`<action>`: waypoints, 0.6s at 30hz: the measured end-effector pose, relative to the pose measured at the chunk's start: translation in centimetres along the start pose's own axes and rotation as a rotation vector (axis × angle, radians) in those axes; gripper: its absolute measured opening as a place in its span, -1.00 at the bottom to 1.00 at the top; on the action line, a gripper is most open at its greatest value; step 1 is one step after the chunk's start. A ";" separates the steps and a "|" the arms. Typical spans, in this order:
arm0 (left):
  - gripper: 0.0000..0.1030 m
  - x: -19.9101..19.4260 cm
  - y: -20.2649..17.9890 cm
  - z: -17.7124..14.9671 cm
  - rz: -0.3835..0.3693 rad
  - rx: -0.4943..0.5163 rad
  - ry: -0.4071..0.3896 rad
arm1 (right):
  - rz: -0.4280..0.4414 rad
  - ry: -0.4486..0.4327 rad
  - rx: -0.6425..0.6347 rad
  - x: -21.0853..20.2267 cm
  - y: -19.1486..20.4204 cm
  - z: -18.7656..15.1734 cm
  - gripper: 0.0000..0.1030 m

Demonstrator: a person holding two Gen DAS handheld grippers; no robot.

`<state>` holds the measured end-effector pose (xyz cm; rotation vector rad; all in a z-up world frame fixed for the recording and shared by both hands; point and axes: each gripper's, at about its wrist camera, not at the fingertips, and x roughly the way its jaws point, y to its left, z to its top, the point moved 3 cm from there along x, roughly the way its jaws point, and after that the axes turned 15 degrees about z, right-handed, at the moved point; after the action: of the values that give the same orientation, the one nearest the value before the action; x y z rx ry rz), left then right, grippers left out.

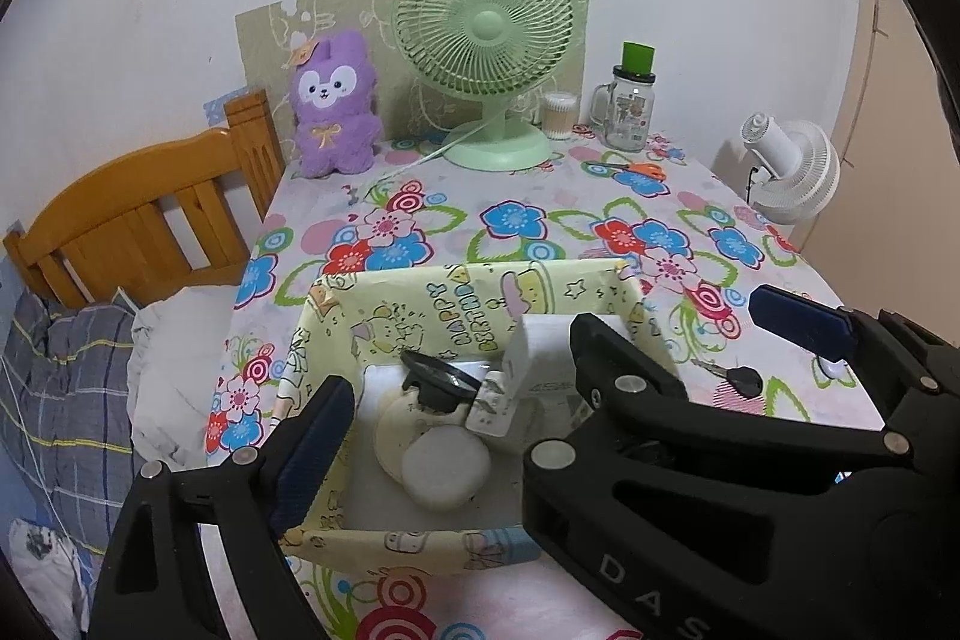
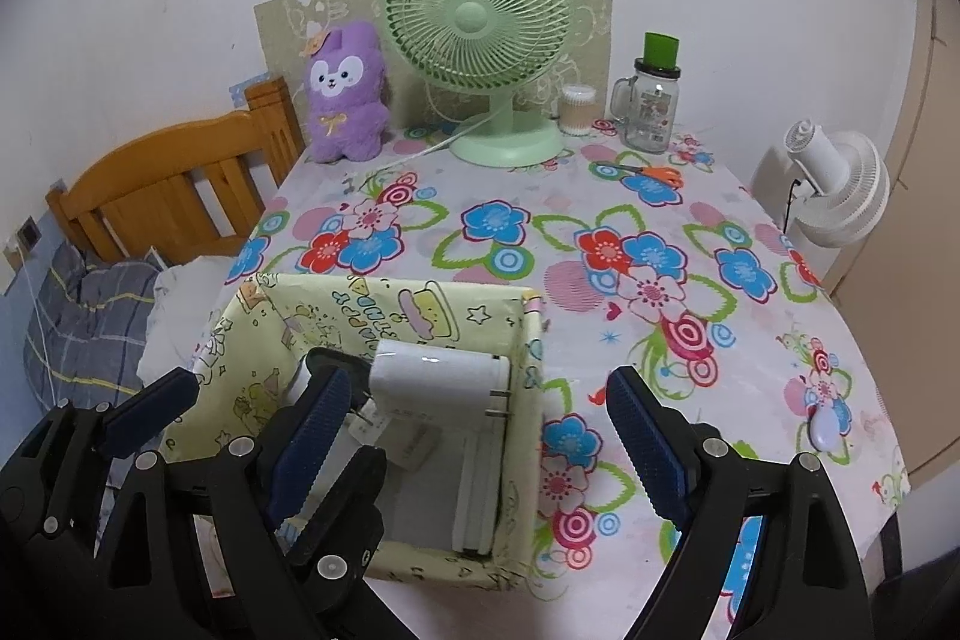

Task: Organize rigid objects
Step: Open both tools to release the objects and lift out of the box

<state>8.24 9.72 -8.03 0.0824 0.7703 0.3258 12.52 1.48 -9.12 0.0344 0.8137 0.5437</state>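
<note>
Left gripper, right gripper wide apart, empty, above box.

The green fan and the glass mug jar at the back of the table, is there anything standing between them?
Yes. A small clear tub of cotton swabs stands between the green fan and the glass mug jar; both wrist views show it.

Left gripper and right gripper: black plastic frames are noted, fitted with ribbed dark-blue pads and silver rivets; white lettering "DAS" is printed.
</note>
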 end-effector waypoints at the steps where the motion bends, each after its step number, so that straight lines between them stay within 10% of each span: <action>1: 0.78 -0.2 -0.2 0.0 0.000 0.003 -0.003 | -0.001 -0.004 0.000 -0.2 -0.1 0.0 0.75; 18: 0.79 -2.7 -3.4 0.4 -0.009 0.030 -0.041 | -0.049 -0.063 -0.009 -3.9 -2.8 -0.2 0.82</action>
<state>7.64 5.64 -6.59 0.1139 0.7347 0.3027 11.42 -2.87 -7.26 0.0234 0.7488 0.4979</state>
